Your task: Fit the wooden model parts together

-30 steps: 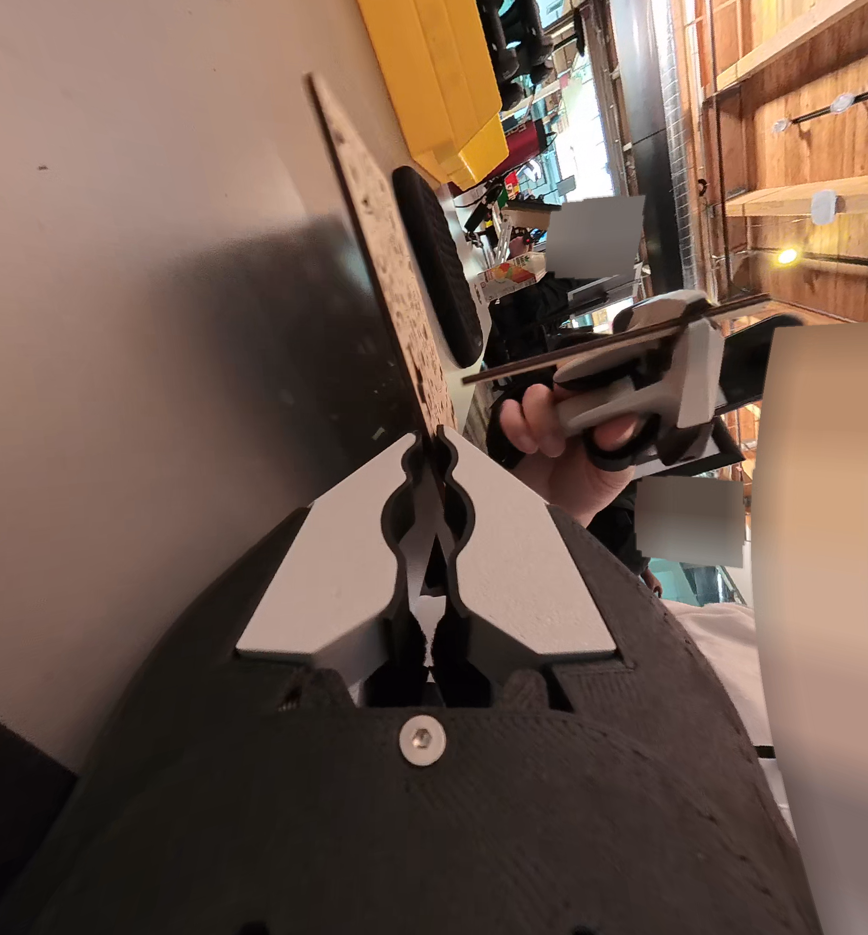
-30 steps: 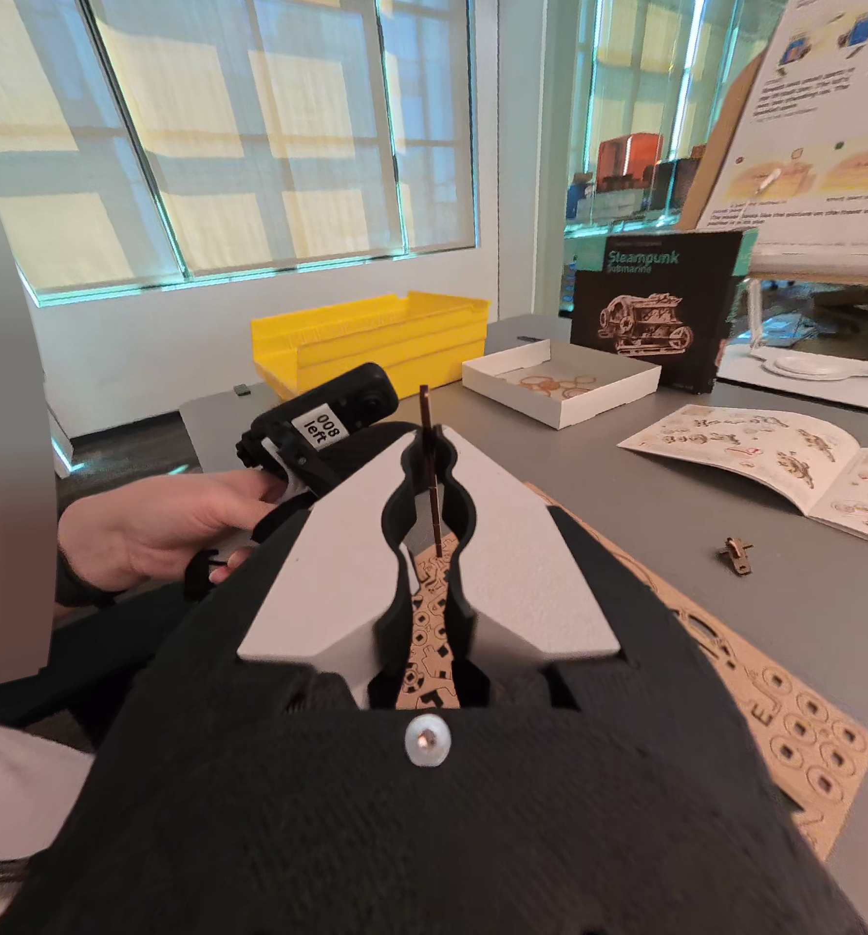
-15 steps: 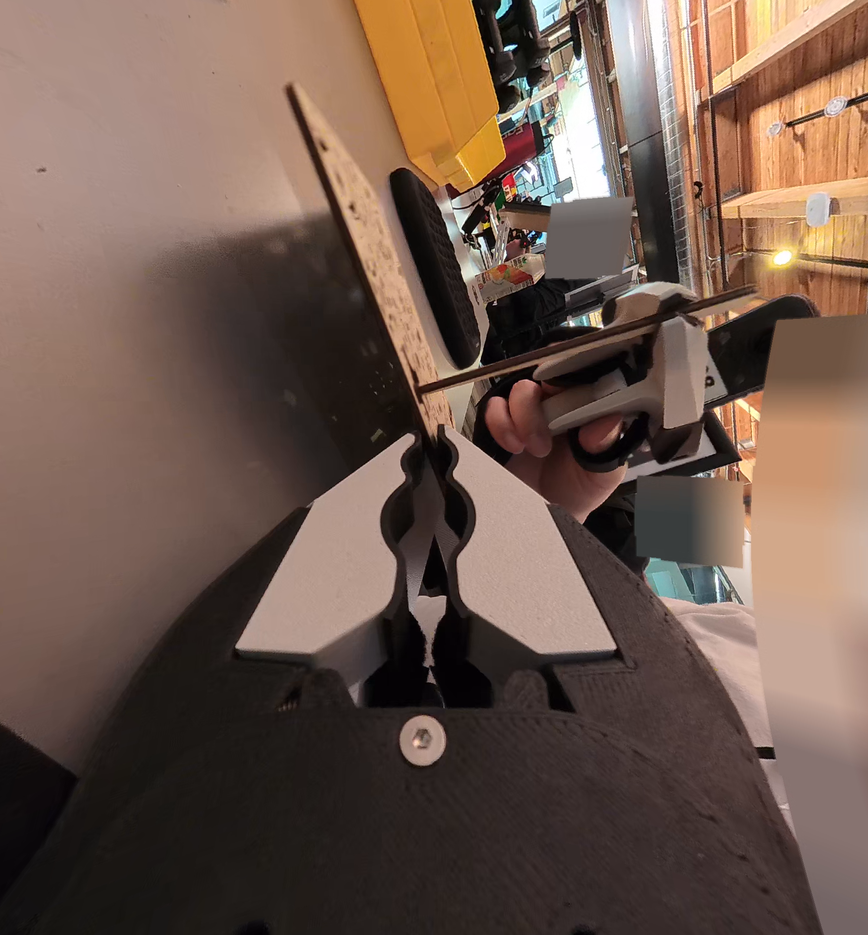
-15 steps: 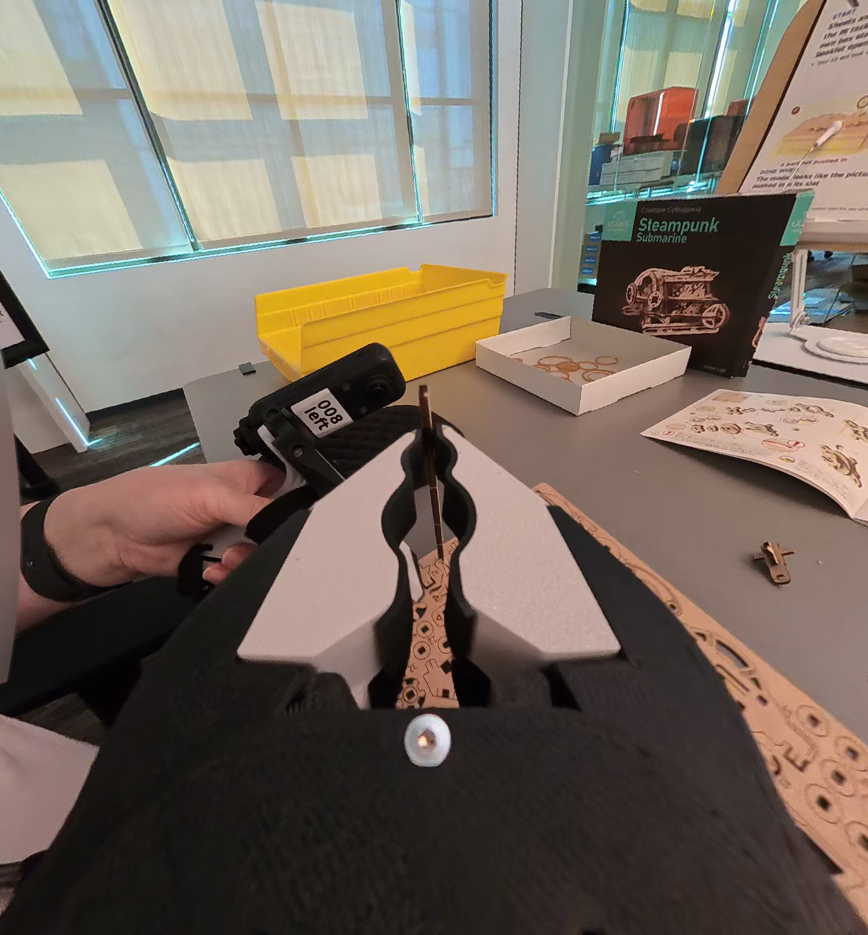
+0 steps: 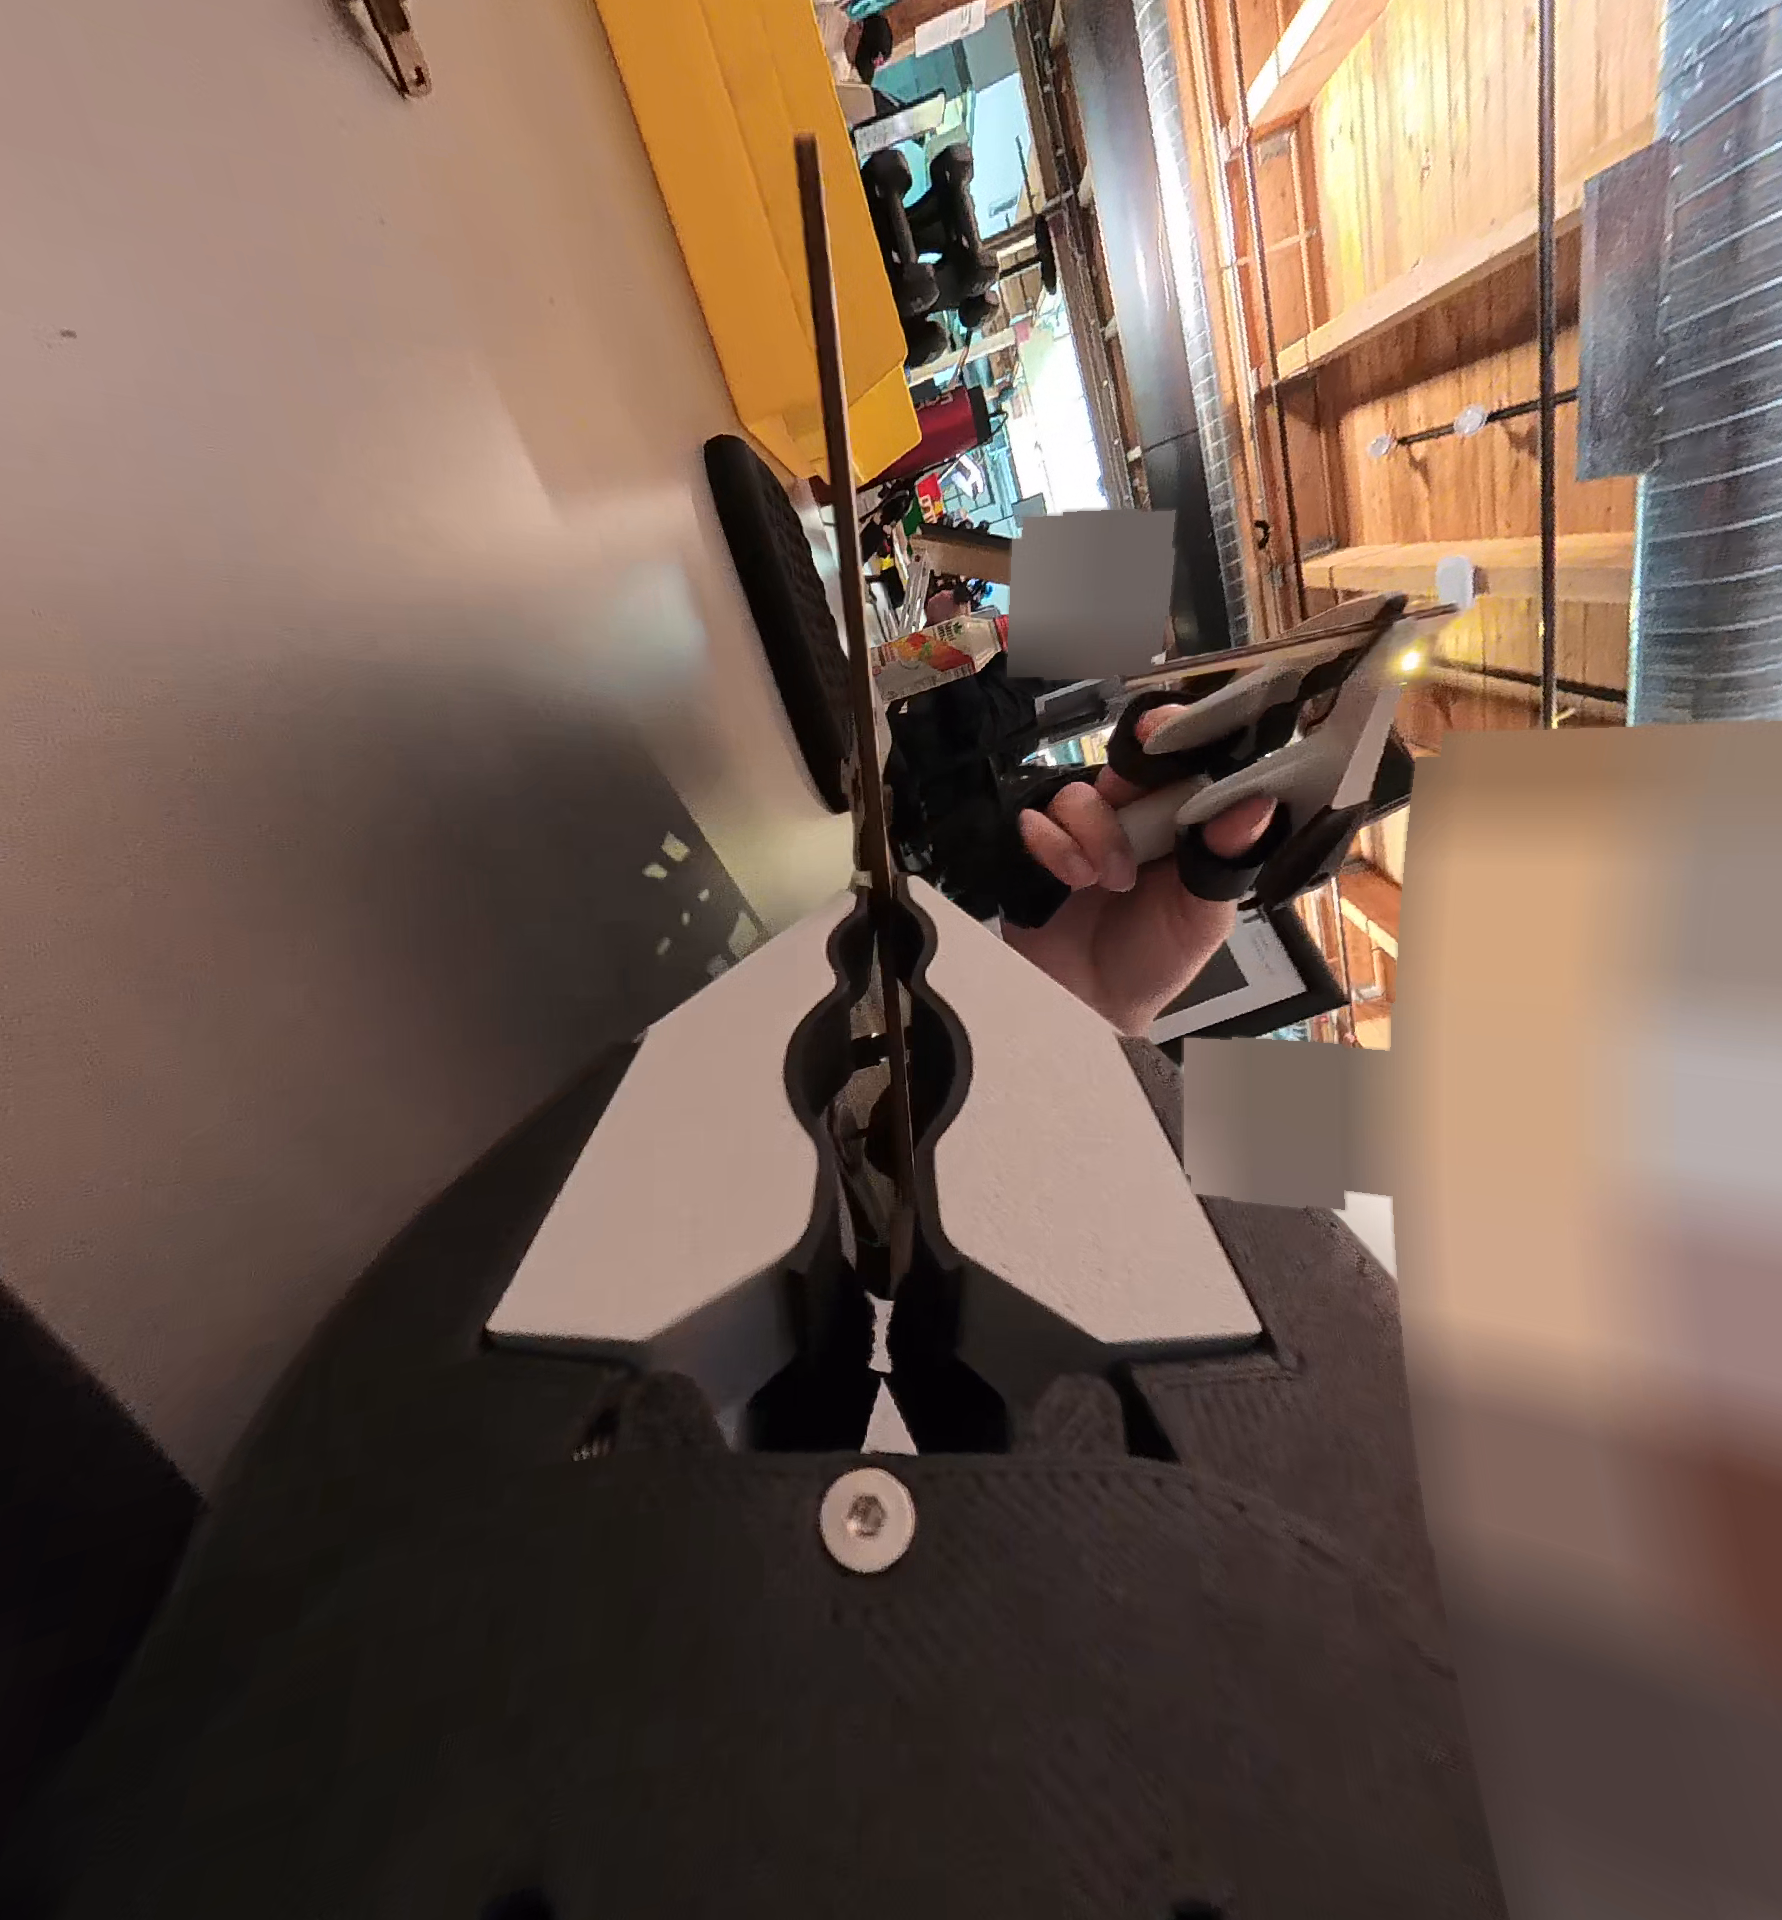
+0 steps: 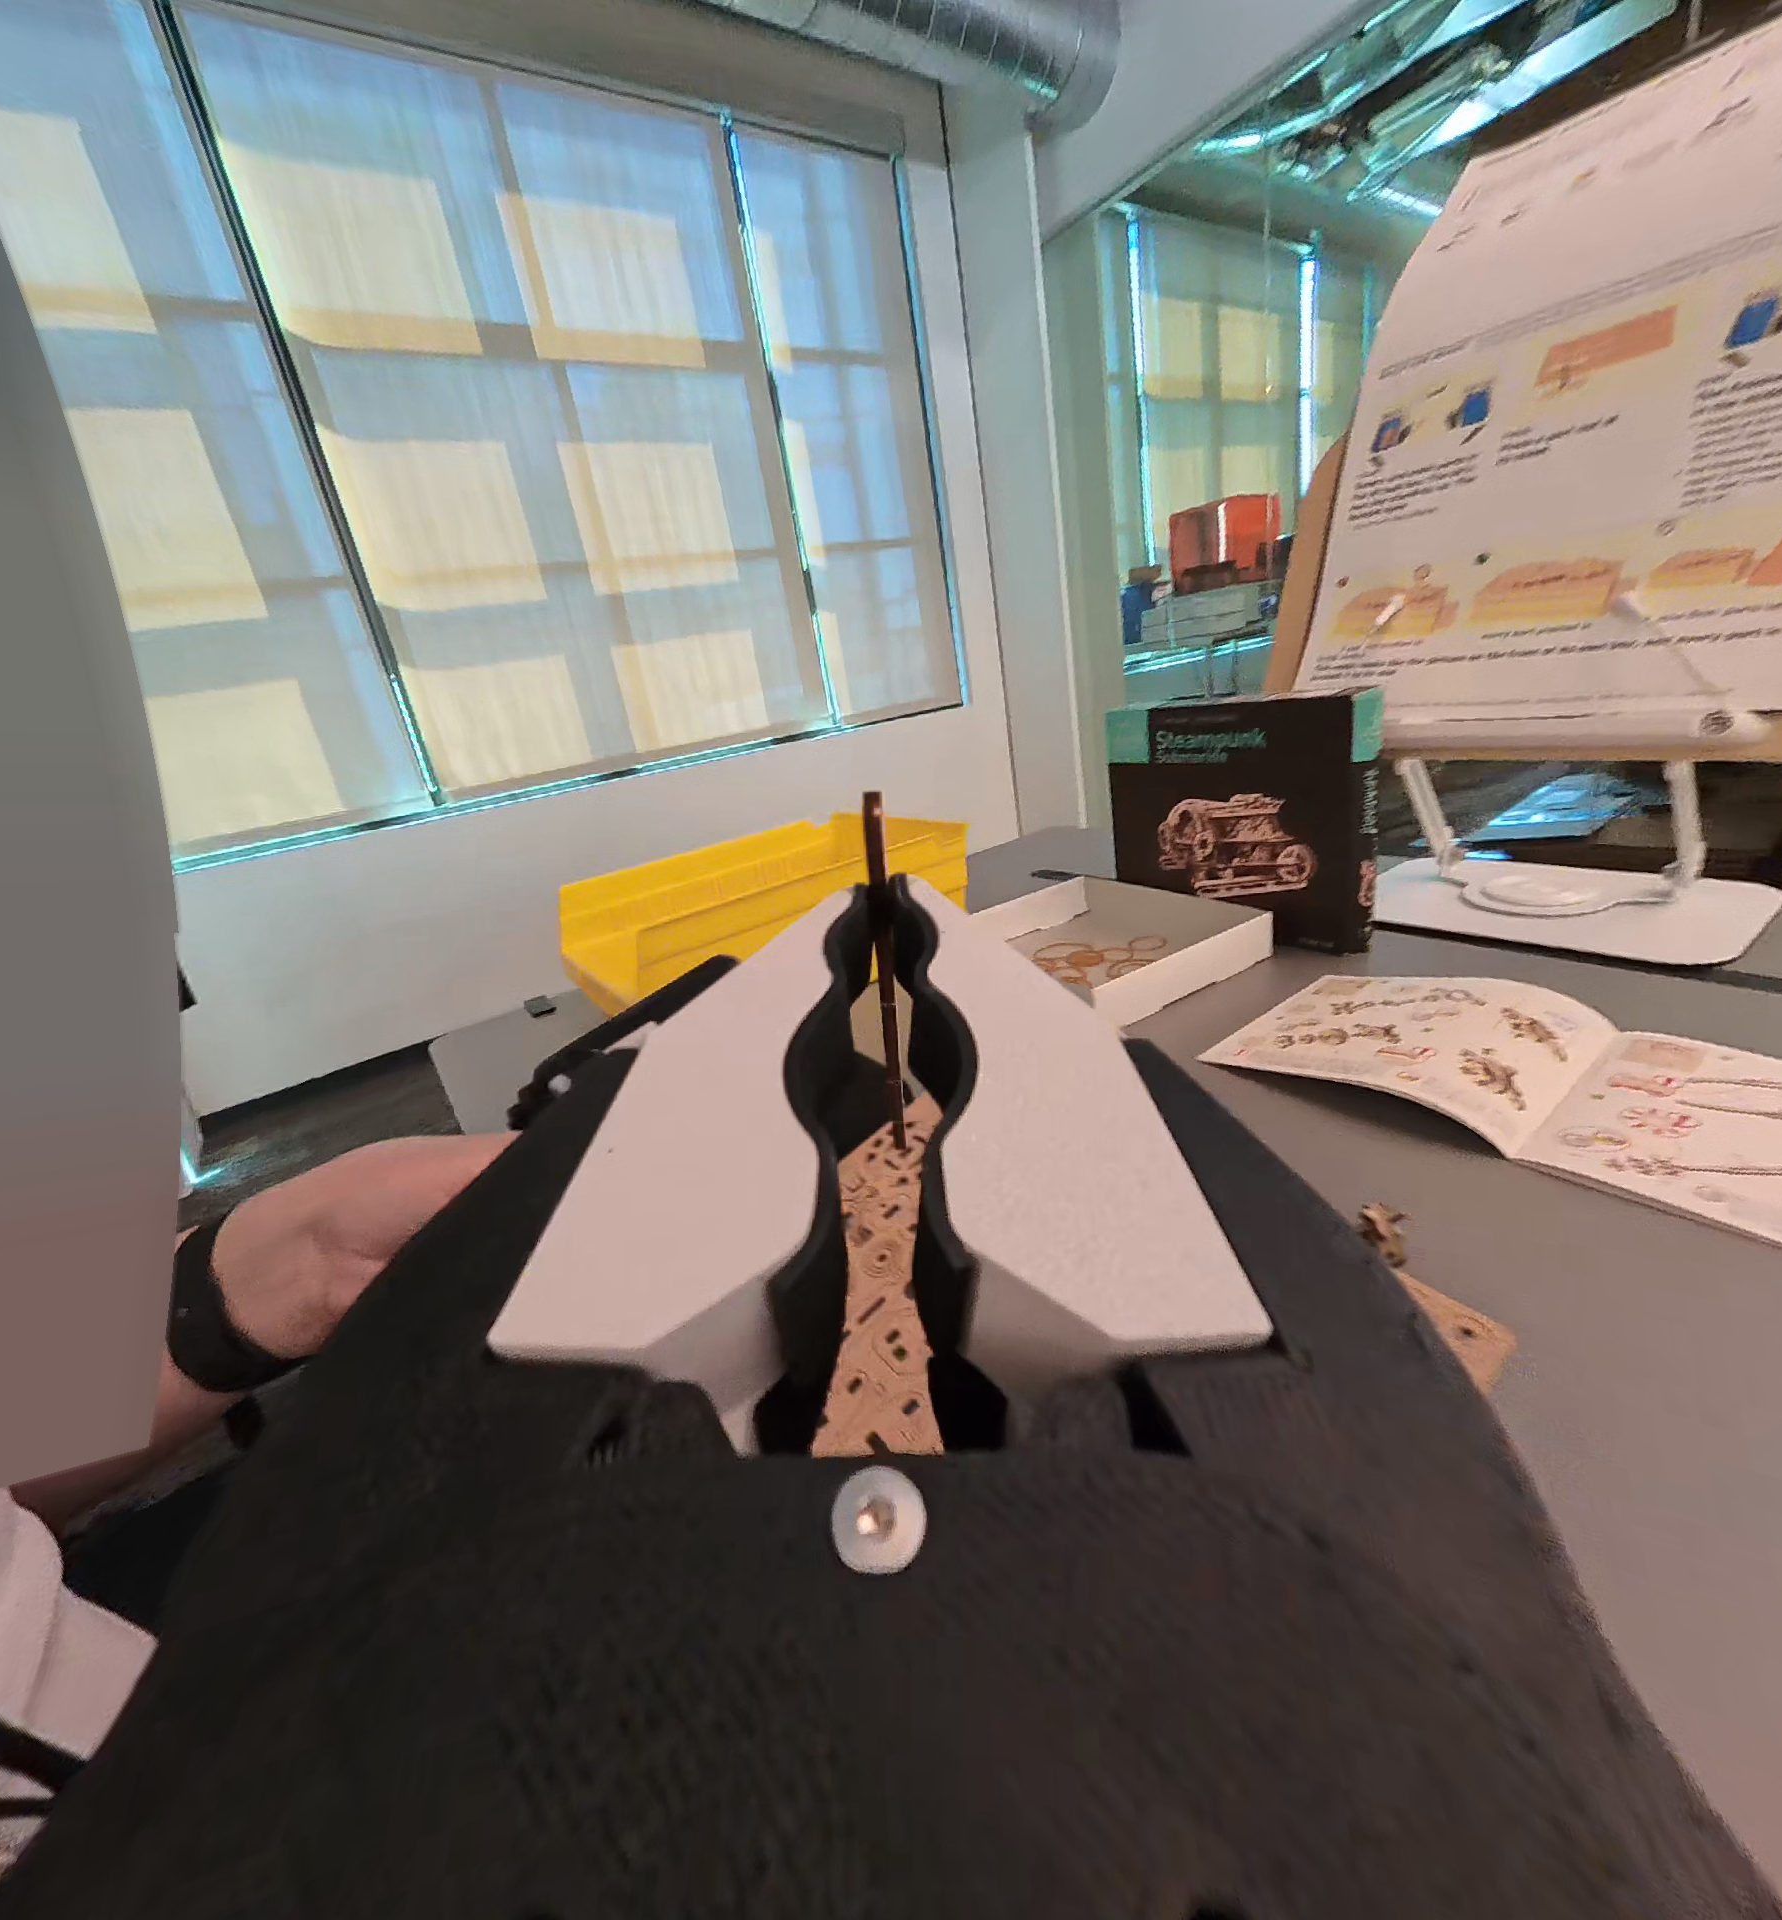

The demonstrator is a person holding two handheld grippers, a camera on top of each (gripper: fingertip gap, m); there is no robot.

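Left gripper (image 5: 879,914) clamped on the edge of a thin laser-cut plywood sheet (image 5: 833,499), seen edge-on and running forward from the closed fingertips above the grey table (image 5: 243,520). Right gripper (image 6: 885,896) likewise closed on a thin dark wooden piece (image 6: 882,935), also edge-on, its tip standing just past the fingertips; in the left wrist view this gripper appears farther off, held in a hand (image 5: 1126,894), the piece extending as a flat strip. Between the right fingers a tan perforated part sheet (image 6: 882,1278) is visible; whether it rests on the table cannot be told. Behind: yellow bin (image 6: 700,914), white tray (image 6: 1147,956) holding cut rings, dark kit box (image 6: 1240,831), open instruction booklet (image 6: 1552,1070), and one small loose wooden part (image 6: 1383,1231) beside the sheet.
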